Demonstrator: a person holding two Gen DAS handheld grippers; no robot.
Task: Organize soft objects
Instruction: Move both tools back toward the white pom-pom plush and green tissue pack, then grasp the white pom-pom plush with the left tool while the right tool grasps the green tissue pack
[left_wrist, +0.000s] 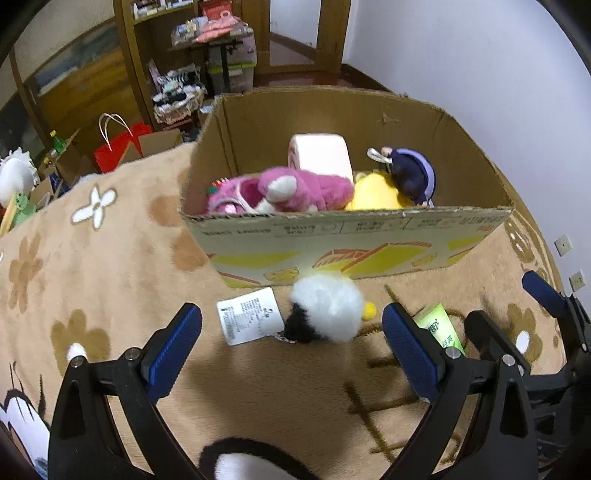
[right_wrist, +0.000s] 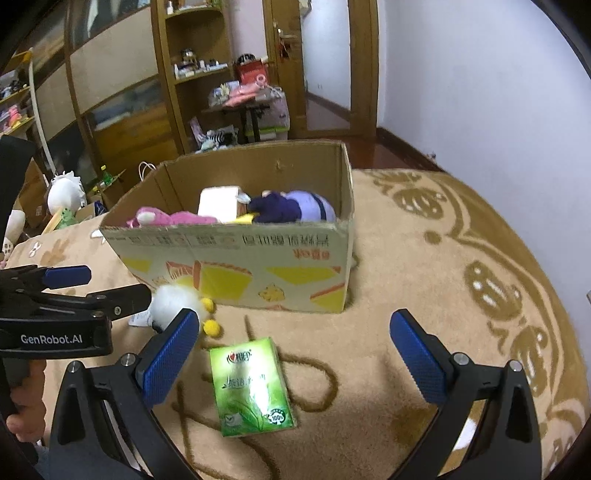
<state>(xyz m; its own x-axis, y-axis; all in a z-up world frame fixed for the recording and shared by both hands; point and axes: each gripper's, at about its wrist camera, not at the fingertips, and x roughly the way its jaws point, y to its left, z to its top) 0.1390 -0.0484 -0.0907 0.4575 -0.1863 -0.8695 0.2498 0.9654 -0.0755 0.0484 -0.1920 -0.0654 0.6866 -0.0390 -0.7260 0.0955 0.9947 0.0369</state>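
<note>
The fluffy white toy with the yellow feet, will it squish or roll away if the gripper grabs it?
The fluffy white plush toy looks soft, so it would probably squash rather than slip. It seems light. Its round body might roll slightly, though the shaggy rug should slow it.

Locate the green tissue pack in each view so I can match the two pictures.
Left wrist view: the tissue pack is at lower right, mostly hidden behind the left hand-held gripper's right finger.
Right wrist view: the tissue pack lies in full view at lower centre on the rug.
Shared landmark: the cardboard box just beyond it.
</note>
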